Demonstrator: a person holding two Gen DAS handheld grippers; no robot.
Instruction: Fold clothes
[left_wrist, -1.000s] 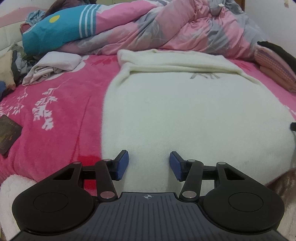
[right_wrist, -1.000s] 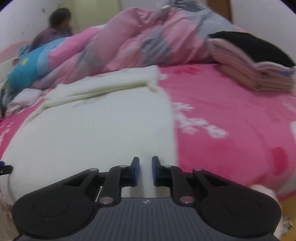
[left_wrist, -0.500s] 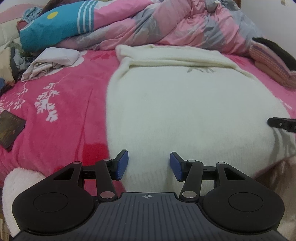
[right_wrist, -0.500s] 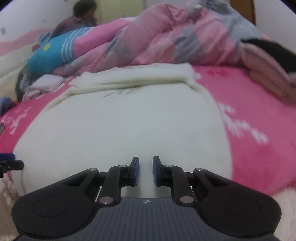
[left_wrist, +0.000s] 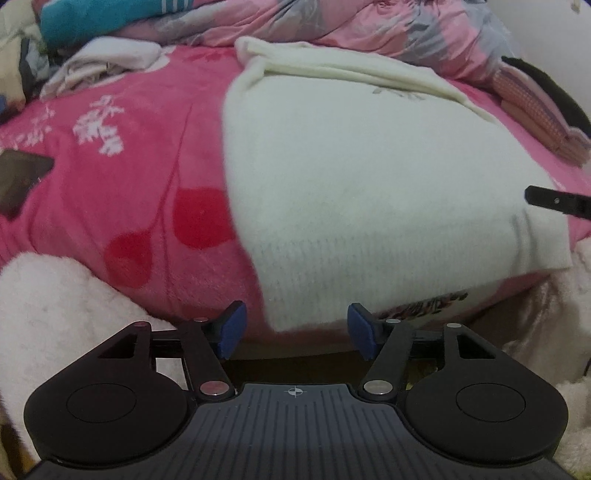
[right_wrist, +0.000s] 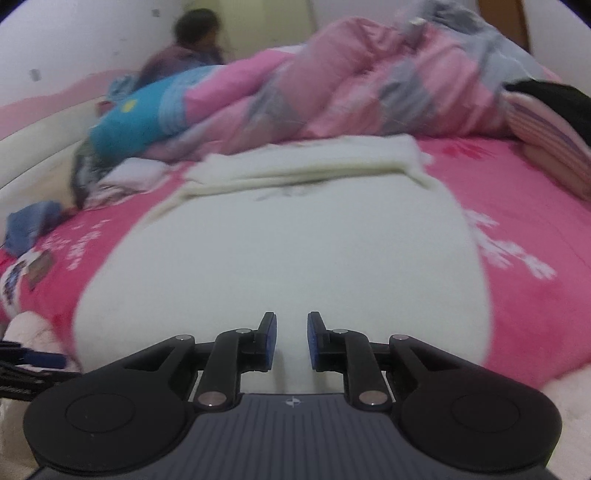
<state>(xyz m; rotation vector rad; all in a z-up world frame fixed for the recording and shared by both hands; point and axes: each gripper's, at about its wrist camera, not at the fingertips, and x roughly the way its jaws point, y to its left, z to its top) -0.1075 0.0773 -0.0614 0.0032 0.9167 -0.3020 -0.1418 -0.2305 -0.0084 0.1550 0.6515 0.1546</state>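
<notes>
A cream knit sweater lies flat on the pink bed cover, its sleeves folded across the far end. Its ribbed hem hangs over the bed's near edge. My left gripper hovers just before that hem, near its left corner; its jaws are opening and nothing is between them. The right wrist view shows the same sweater from the other side. My right gripper hangs low over the near part of it, its jaws opening by a narrow gap with only the cloth beneath. A black finger of the right gripper shows at the sweater's right edge.
A pink and grey quilt is heaped at the far end. Folded striped clothes lie at the right, a white garment and a dark flat object at the left. A fluffy white blanket hangs at the near left. A person sits beyond the bed.
The left gripper has drawn back towards the bed's near edge, so the hem now shows, and its jaws stand wider. The right gripper has swung left over the sweater and opened slightly.
</notes>
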